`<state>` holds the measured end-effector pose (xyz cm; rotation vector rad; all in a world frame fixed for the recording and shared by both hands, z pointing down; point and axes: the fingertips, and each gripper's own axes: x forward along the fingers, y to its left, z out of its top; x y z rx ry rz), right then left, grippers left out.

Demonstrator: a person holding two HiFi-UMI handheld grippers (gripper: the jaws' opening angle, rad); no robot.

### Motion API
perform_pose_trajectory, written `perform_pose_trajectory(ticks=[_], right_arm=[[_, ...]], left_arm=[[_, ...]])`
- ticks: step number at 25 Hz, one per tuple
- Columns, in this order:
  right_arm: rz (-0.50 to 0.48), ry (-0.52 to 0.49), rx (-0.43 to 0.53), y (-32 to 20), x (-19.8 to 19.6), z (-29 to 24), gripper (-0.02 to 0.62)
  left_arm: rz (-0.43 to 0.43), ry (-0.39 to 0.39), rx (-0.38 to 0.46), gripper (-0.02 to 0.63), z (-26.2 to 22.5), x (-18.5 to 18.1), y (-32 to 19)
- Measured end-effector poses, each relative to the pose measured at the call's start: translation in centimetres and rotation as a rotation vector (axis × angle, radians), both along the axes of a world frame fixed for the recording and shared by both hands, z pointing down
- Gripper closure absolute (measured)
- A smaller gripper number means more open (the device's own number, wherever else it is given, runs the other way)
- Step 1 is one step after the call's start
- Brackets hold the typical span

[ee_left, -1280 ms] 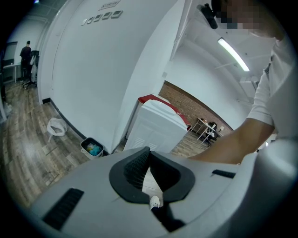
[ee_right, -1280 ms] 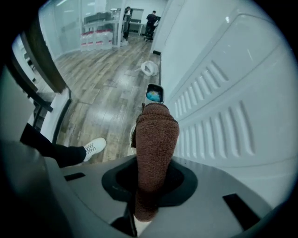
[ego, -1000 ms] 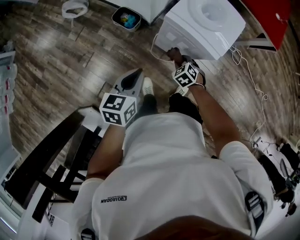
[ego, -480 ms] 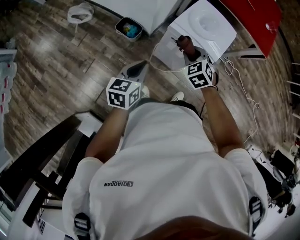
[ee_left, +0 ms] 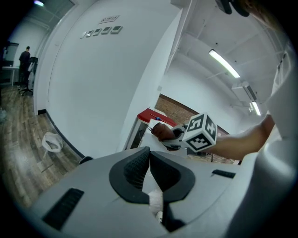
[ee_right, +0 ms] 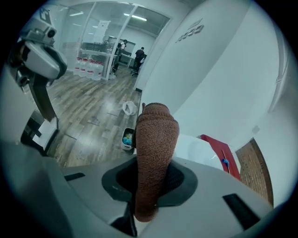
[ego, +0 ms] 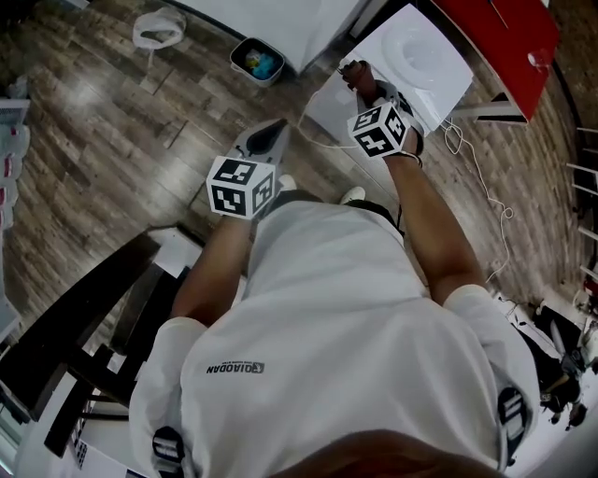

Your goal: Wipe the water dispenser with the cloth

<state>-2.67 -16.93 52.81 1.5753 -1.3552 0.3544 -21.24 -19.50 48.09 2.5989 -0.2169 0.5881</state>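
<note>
The right gripper (ee_right: 153, 182) is clamped on a single brown knitted cloth (ee_right: 156, 148), which stands up out of the jaws in a thick folded roll. The left gripper (ee_left: 149, 161) is empty, its two dark pads pressed together at the tips.

Seen from above, the person, in a white shirt, reaches the right gripper (ego: 364, 82) forward to the near left edge of the white water dispenser (ego: 425, 58). The cloth (ego: 356, 72) is at that edge of the dispenser's top, though contact cannot be confirmed. The left gripper (ego: 268, 140) hangs lower and to the left, over the floor and well apart from the dispenser.

In view are two grippers, each with one marker cube, one cloth and one dispenser. The dispenser (ee_right: 201, 149) has a round recess in its top.

The room has a grey-brown wood-plank floor (ego: 112, 131) and a broad white wall (ee_left: 98, 79). A small bin (ego: 255, 58) with something blue inside sits on the floor by the wall, to the left of the dispenser. A crumpled white object (ego: 155, 26) lies farther left. A red panel (ego: 512, 35) stands to the right of the dispenser, and a thin white cable (ego: 478, 161) trails over the floor below it. Dark furniture (ego: 79, 313) fills the near left corner. Two people (ee_right: 138, 55) stand far off in a glass-walled area.
</note>
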Motion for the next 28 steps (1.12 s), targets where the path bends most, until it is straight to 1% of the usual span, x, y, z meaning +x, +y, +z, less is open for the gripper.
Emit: perform_pose_trajectory(ticks=[4, 9, 13, 17, 21, 28], right_arm=[[0.002, 0.022, -0.036, -1.0, -0.1, 3.6, 0.526], [-0.012, 0.029, -0.102, -1.6, -0.8, 7.9, 0.526], [-0.018, 0.015, -0.148, -2.1, -1.5, 11.4, 0.526], [-0.023, 0.032, -0.204, -2.7, -1.6, 15.2, 0.526], [-0.037, 0.003, -0.257, -3.1, -2.7, 18.9, 0.526], [-0.015, -0.024, -0.357, -2.5, -2.3, 25.2, 0.526]], left_arm=[[-0.029, -0.007, 0.000, 0.606, 0.3, -0.6, -1.6], [-0.026, -0.040, -0.015, 0.606, 1.7, -1.9, -1.5], [-0.023, -0.058, -0.039, 0.606, 2.5, -2.5, -1.4], [-0.035, -0.075, -0.061, 0.605, 3.4, -3.3, -1.8], [-0.048, -0.105, -0.084, 0.606, 4.5, -4.3, -2.3], [-0.049, -0.125, -0.113, 0.606, 6.2, -4.4, -1.9]])
